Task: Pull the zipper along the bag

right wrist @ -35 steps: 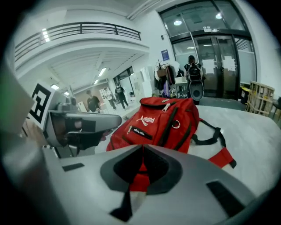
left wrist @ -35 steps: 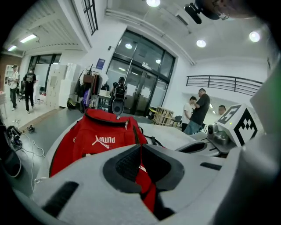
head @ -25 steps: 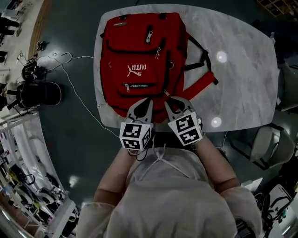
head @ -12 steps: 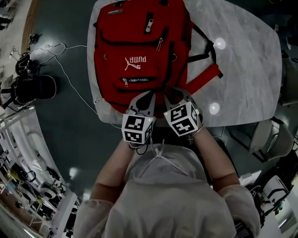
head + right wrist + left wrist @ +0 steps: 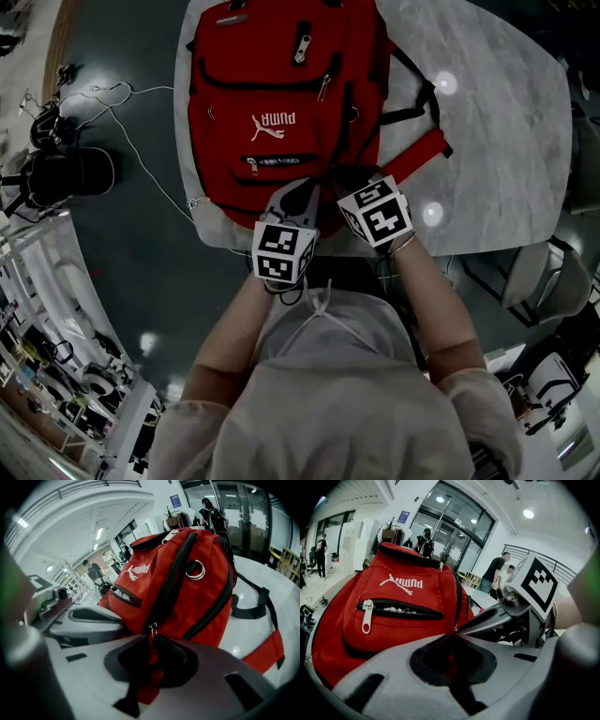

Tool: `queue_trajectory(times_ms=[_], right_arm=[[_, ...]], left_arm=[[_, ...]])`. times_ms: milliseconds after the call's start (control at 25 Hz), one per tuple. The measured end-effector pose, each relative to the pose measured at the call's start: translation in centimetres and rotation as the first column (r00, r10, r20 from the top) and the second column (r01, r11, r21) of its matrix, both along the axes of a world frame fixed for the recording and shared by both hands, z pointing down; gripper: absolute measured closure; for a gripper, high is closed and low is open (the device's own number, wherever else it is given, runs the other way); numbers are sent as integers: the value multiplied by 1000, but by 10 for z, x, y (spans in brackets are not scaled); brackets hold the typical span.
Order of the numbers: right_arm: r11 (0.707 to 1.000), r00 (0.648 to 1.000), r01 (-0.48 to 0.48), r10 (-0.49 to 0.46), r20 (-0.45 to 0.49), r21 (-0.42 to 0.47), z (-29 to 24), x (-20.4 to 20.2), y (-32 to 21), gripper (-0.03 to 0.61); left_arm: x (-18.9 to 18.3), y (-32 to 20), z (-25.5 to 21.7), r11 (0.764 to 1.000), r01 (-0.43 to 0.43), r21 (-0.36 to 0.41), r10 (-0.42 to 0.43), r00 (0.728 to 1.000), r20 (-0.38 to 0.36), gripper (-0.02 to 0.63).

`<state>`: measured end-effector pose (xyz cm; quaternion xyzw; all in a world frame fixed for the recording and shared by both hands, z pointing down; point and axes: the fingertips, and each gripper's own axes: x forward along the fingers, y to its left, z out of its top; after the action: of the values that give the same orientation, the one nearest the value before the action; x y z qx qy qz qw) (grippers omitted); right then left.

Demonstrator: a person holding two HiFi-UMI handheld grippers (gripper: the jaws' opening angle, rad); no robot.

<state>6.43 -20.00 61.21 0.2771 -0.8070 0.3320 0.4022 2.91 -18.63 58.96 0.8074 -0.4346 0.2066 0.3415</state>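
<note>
The red backpack [image 5: 272,94] lies flat on the tabletop [image 5: 506,141], its near edge at the tips of both tools. The right hand-held gripper [image 5: 152,639] is clenched on the zipper pull [image 5: 152,631], with the black zipper track [image 5: 171,578] running away ahead of it, set to draw it along. Just to its left, the left hand-held gripper [image 5: 451,639] appears pinched on the backpack's red fabric, likely to anchor it.
</note>
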Motion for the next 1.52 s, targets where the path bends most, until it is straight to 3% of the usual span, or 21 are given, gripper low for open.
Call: queue_trajectory(times_ms=[560, 760, 960, 1120, 1520], right_arm=[[985, 993, 113, -109, 38, -133, -17, 9, 1, 548], [959, 959, 272, -277, -61, -80, -21, 19, -8, 551], [932, 921, 363, -361, -144, -16, -26, 14, -13, 552], [889, 871, 456, -434, -232, 49, -29, 17, -20, 552], [825, 806, 552, -491, -332, 119, -38, 22, -39, 552]], left_arm=[[7, -10, 28, 997, 11, -80, -4, 996, 84, 592], [7, -11, 31, 998, 14, -67, -7, 996, 94, 592], [7, -12, 31, 998, 13, -63, -7, 995, 98, 592], [8, -11, 32, 997, 15, -70, -8, 994, 106, 592], [6, -13, 33, 996, 16, -86, -8, 996, 91, 594]])
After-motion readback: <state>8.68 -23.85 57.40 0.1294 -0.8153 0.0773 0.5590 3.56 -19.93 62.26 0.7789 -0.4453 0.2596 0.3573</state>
